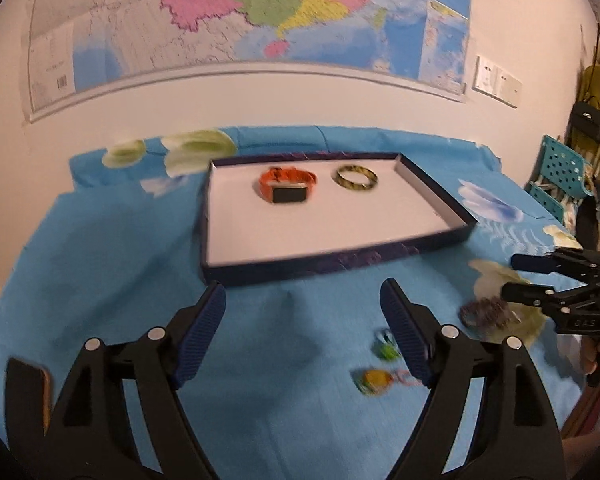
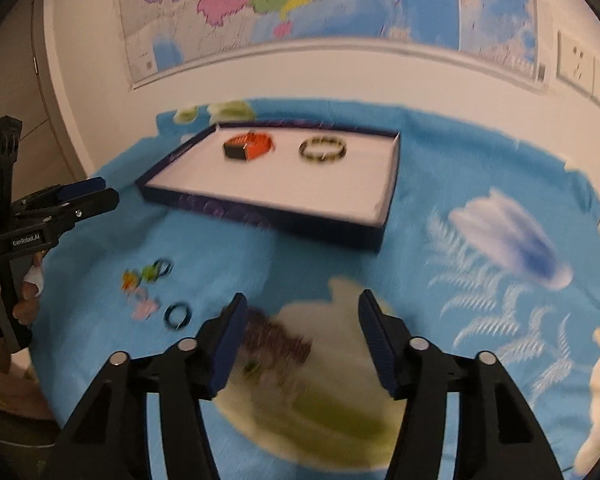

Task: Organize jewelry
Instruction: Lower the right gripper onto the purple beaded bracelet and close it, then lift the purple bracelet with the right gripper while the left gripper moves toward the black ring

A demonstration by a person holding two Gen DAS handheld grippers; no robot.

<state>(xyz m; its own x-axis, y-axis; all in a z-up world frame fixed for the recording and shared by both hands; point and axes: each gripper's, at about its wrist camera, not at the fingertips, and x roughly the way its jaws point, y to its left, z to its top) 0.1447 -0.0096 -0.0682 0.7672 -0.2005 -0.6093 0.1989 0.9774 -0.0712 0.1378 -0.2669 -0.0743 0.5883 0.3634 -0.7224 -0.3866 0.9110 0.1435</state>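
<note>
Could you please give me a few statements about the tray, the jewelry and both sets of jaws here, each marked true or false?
1. The orange watch lies inside the tray. True.
2. The dark bangle lies on the blue cloth outside the tray. False: it lies in the tray, beside the watch.
3. The right gripper has its jaws open above a purplish beaded bracelet. True.
4. The left gripper is shut on a ring. False: its jaws are open and hold nothing.
5. A small black ring and some colourful small pieces lie on the blue cloth. True.
</note>
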